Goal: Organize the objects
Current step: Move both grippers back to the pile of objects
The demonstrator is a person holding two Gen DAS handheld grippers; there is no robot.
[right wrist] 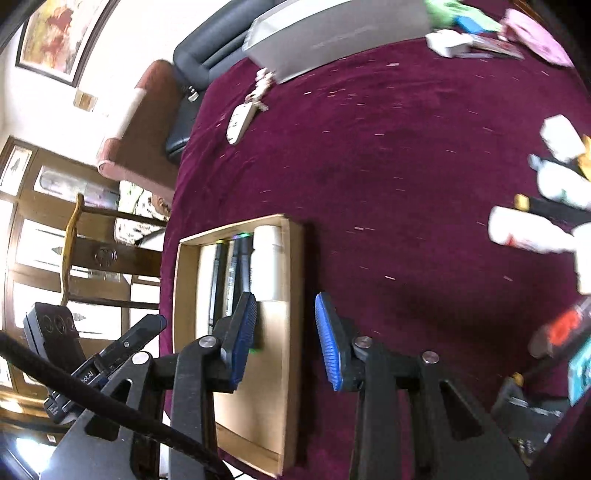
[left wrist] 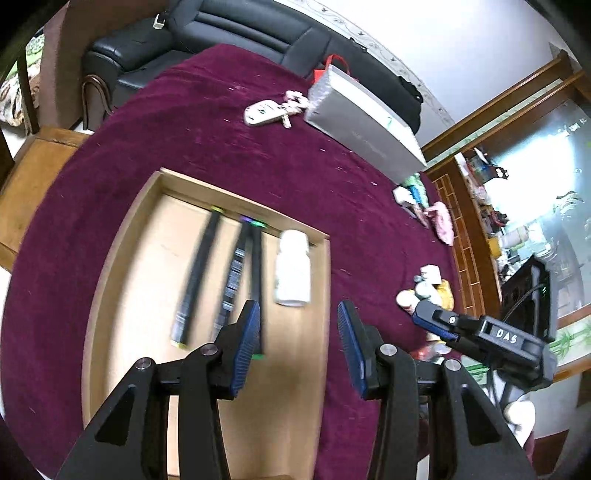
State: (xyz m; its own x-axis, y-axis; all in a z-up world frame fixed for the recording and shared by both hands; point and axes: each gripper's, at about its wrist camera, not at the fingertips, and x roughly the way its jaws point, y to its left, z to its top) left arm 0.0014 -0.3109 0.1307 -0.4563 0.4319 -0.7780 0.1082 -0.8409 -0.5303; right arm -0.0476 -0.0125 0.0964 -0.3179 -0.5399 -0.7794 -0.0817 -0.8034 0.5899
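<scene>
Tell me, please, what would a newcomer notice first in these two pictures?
Most striking is the dark red tablecloth covering the whole table. On it lies a shallow wooden tray holding three dark pens side by side and a white bottle lying at their right. Behind them stands a long grey box, near the black sofa.

Your left gripper (left wrist: pixel 299 345) has matte black angular arms, each fastened with round silver screws, and dark blue ribbed pads (left wrist: pixel 246 347) on its jaws. Your right gripper (right wrist: pixel 286 339) is built the same: black arms, silver screws, brighter blue ribbed pads (right wrist: pixel 330 341). Seen from your left, the right gripper's black body carries white "DAS" lettering. A thick black cable (right wrist: pixel 110 413) crosses your right wrist view.
</scene>
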